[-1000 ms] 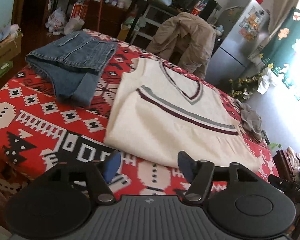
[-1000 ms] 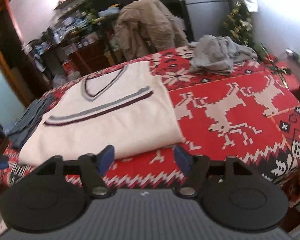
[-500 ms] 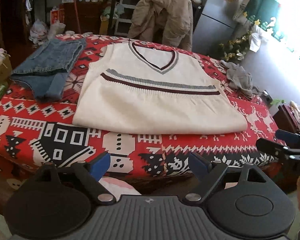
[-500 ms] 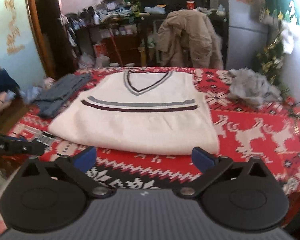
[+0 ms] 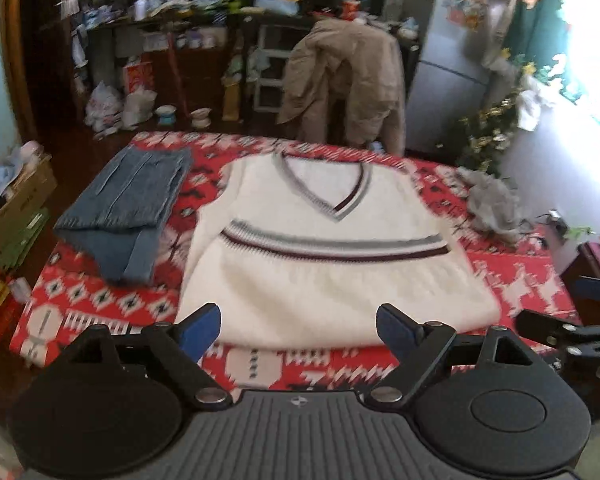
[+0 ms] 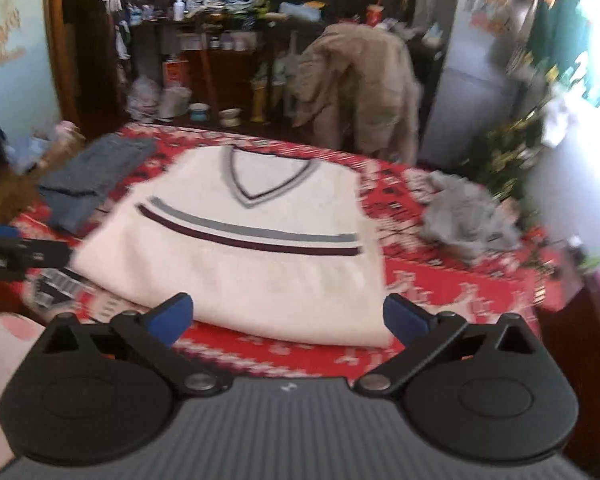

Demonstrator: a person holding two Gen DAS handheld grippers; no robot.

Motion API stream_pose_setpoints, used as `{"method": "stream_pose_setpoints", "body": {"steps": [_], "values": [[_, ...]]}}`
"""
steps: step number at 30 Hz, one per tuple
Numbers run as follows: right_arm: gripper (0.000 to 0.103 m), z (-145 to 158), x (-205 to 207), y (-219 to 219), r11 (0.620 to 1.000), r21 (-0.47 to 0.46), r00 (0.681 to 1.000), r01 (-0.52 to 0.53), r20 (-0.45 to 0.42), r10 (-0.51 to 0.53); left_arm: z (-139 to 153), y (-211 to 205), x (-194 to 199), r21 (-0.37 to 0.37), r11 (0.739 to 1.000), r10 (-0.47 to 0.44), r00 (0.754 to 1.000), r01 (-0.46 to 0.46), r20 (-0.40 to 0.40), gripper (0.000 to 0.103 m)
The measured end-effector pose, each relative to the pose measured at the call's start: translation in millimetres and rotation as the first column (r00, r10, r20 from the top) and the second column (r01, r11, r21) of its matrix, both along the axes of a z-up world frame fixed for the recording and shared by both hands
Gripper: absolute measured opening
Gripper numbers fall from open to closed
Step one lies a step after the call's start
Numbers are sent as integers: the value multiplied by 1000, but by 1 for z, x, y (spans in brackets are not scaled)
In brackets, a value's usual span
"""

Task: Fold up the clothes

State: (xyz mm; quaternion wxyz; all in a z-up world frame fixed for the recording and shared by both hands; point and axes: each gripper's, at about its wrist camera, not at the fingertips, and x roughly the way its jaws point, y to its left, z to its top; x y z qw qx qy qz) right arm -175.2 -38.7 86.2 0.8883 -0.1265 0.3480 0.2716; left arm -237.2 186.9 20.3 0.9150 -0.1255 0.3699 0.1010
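A cream V-neck knit vest (image 5: 324, 268) (image 6: 240, 264) with a grey and a maroon chest stripe lies flat on the red patterned tablecloth (image 5: 100, 300) (image 6: 460, 280), hem toward me. My left gripper (image 5: 298, 330) hovers open above the near edge of the table, in front of the hem, holding nothing. Held back from the hem in the same way, my right gripper (image 6: 288, 316) is open and empty. The right gripper also shows at the right edge of the left wrist view (image 5: 560, 328), and part of the left gripper shows at the left edge of the right wrist view (image 6: 16, 250).
Folded blue jeans (image 5: 128, 208) (image 6: 92, 176) lie left of the vest. A crumpled grey garment (image 5: 492, 204) (image 6: 468, 216) sits at the table's right side. A chair draped with a tan jacket (image 5: 348, 84) (image 6: 356, 88) stands behind the table. Cardboard boxes (image 5: 16, 216) are at the left.
Both grippers have pulled back and up from the table, their jaws spreading wider, and both views now face the vest squarely from its hem side.
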Motion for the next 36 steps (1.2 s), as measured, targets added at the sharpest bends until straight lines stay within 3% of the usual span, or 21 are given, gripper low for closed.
{"method": "stream_pose_setpoints", "body": {"steps": [5, 8, 16, 20, 27, 31, 36], "values": [[102, 18, 15, 15, 999, -12, 999, 39, 17, -39, 12, 7, 13, -24, 1000, -10, 1000, 10, 16, 86], [102, 23, 23, 19, 997, 2, 996, 79, 30, -79, 11, 6, 21, 20, 1000, 19, 1000, -20, 17, 86], [102, 13, 39, 8, 992, 42, 993, 117, 5, -117, 13, -15, 32, 212, 976, -54, 998, 45, 35, 87], [102, 2, 40, 6, 986, 27, 984, 164, 62, -166, -1, -9, 44, 187, 982, -39, 999, 34, 25, 98], [102, -20, 50, 17, 980, -2, 973, 199, 117, -197, -27, 2, 65, 143, 990, -14, 1000, 13, 5, 97], [102, -54, 66, 31, 988, -52, 989, 145, 25, -144, -41, 8, 77, 118, 993, 0, 1000, 1, -7, 94], [102, -91, 73, 43, 991, -4, 991, 136, -13, -136, -59, 16, 91, 52, 999, 10, 1000, -8, -29, 94]]}}
